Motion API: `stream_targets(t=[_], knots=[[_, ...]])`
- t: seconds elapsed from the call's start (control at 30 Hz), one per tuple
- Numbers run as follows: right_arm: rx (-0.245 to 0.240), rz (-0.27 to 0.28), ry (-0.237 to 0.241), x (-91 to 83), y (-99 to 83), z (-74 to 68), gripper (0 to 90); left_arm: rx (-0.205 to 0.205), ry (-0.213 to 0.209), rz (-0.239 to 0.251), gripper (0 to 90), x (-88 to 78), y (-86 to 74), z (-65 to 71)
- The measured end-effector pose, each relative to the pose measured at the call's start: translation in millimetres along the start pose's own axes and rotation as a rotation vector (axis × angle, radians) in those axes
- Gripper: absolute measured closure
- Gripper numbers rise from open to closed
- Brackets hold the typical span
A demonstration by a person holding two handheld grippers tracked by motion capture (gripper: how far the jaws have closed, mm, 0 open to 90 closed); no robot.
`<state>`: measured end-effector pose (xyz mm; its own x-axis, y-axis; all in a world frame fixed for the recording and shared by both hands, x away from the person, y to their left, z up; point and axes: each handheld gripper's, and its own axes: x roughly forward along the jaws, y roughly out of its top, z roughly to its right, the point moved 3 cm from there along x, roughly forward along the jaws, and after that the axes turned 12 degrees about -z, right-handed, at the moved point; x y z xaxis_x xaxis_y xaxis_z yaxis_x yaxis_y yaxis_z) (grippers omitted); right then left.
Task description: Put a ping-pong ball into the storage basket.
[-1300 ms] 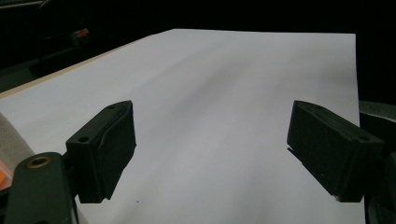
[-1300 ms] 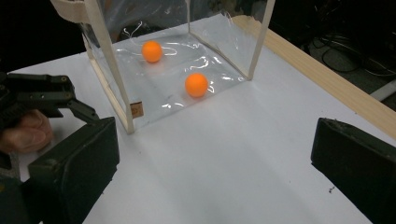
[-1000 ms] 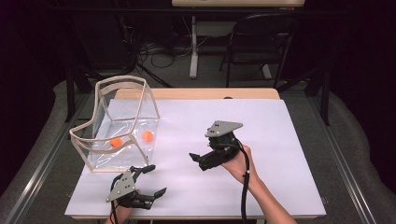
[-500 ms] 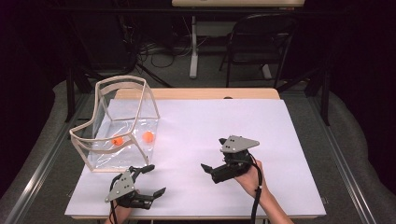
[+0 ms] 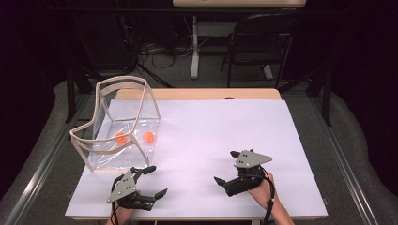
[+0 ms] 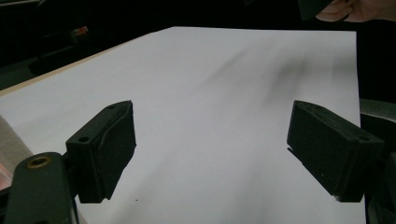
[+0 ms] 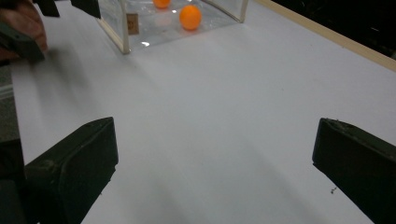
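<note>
Right gripper (image 5: 224,182): drawn back toward the near table edge since a second ago, jaws wide, nothing held. Left gripper (image 5: 152,181): likewise spread, empty. Two orange balls (image 5: 149,136) lodged inside clear container (image 5: 123,82); deposit judged finished

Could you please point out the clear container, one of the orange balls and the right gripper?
clear container (image 5: 123,82), high view, on its top rim.
orange ball (image 7: 190,17), right gripper view, on its middle.
right gripper (image 5: 221,181), high view, between its fingertips.

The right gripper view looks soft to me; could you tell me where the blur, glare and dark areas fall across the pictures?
Right gripper view: streaky blur on the white table, a small glint on the clear box by an orange ball. Left gripper view: smeared grey shadows on the table. High view: sharp, lit table, dark surroundings.
</note>
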<state>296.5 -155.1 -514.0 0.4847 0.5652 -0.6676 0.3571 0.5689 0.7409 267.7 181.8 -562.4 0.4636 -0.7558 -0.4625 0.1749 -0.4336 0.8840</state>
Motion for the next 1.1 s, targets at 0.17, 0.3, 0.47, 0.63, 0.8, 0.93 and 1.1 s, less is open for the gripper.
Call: stream_targets(t=[0.17,0.3,0.47,0.63,0.8,0.93,1.1], knots=[[-0.009,0.003,-0.029,-0.9,-15.1,-0.8,0.0,0.001,0.0,-0.003,15.6,-1.1,-0.2,0.1],[-0.009,0.02,-0.044,-3.6,-24.6,-1.9,0.0,0.0,-0.001,-0.004,15.7,-1.6,-0.8,0.2],[-0.027,0.027,-0.057,-6.8,-33.8,-4.5,0.0,-0.001,-0.002,-0.004,15.6,-2.9,-1.6,0.1],[-0.041,0.021,-0.064,-7.4,-42.7,-5.2,0.0,-0.004,0.005,-0.006,15.6,-3.7,-2.2,0.4],[-0.063,0.019,-0.081,-7.9,-49.5,-6.1,0.0,-0.004,0.01,-0.005,15.7,-4.1,-2.2,-0.2],[-0.063,0.019,-0.106,-8.1,-54.1,-8.2,0.0,-0.001,0.008,-0.006,15.6,-3.3,-1.8,-0.7],[-0.067,0.021,-0.116,-8.8,-59.6,-11.1,0.0,0.005,-0.005,-0.008,15.6,0.4,-0.6,-0.9]])
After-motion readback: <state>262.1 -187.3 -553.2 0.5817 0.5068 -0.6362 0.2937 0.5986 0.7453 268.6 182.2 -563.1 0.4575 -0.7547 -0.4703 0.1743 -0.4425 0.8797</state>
